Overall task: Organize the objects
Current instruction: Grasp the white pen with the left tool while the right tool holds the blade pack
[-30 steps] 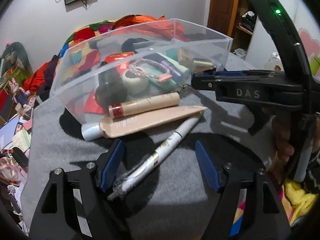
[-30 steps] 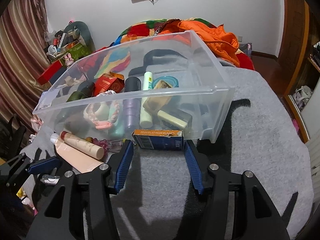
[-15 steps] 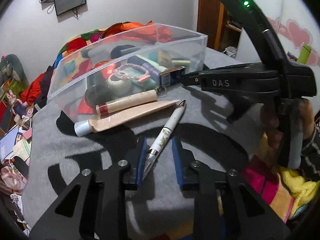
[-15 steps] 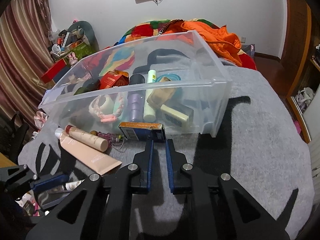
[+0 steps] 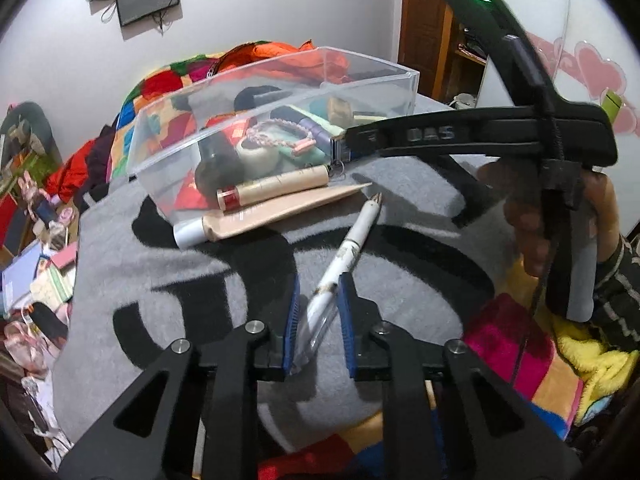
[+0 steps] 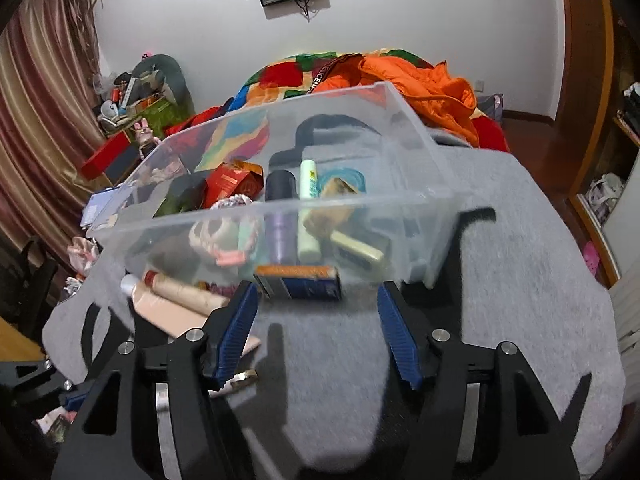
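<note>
My white pen (image 5: 348,254) lies slanted at frame centre in my left view, tip toward the upper right. Above it sit a beige squeeze tube (image 5: 276,212) and a slimmer beige tube (image 5: 276,188) against the clear plastic bin (image 5: 280,92), crowded with toiletries. A blue box (image 6: 298,282) rests before the bin at centre of my right view.

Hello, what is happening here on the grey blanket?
A person is tidying small items into a clear plastic bin. The left tool is shut on a white pen lying on the grey blanket. The right tool, whose jaws have just been opening, stands open and empty before a small blue box beside the bin.
</note>
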Tool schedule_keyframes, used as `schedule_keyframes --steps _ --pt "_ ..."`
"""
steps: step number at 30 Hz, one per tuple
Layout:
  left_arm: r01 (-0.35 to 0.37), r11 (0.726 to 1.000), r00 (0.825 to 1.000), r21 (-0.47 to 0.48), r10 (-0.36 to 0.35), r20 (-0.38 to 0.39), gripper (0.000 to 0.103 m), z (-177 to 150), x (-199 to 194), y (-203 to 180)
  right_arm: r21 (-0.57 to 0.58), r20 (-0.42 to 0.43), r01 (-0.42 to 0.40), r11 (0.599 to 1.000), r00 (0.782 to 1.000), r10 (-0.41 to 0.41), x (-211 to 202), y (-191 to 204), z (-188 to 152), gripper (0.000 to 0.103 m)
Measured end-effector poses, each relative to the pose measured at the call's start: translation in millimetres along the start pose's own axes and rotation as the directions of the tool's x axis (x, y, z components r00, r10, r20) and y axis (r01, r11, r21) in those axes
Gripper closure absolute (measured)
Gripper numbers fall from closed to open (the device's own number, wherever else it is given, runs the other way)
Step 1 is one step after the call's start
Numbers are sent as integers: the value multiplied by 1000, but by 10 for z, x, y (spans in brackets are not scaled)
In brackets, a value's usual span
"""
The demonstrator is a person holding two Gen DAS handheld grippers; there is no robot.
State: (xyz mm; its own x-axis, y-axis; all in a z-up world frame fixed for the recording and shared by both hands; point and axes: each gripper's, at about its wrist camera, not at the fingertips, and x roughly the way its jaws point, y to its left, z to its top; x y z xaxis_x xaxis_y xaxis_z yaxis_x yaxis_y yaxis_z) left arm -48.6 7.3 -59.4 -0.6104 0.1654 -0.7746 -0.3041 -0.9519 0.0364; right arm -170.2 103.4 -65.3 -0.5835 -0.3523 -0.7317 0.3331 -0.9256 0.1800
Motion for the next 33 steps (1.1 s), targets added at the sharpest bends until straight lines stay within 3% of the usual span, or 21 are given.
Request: schedule_keyframes --steps 6,8,10,21,23,25,28,33 --pt "19 1000 1000 -5 -19 0 72 -5 94 31 22 -21 51 998 999 -50 176 166 73 44" --pt "32 999 999 -19 -32 1 70 -32 104 61 22 -22 78 997 997 -78 210 192 56 47" --pt "35 999 999 -27 -35 6 65 -44 104 85 23 -35 74 997 997 -73 228 194 27 58" --pt "47 998 999 50 -45 -24 65 197 323 -31 56 23 45 997 999 -46 -61 -47 -78 58" --pt "63 996 997 58 -61 -36 67 243 369 -40 73 30 40 997 999 -42 -132 -151 -96 58" --pt "103 993 994 55 -100 -50 83 279 379 -42 88 34 36 995 999 -39 -180 -216 -110 58" --pt "102 994 993 48 -99 -61 90 290 342 -72 96 44 31 995 998 -35 -250 -295 -131 58" --pt "99 995 994 18 -99 -47 93 223 186 -123 92 65 9 996 998 -15 -342 -322 -142 58"
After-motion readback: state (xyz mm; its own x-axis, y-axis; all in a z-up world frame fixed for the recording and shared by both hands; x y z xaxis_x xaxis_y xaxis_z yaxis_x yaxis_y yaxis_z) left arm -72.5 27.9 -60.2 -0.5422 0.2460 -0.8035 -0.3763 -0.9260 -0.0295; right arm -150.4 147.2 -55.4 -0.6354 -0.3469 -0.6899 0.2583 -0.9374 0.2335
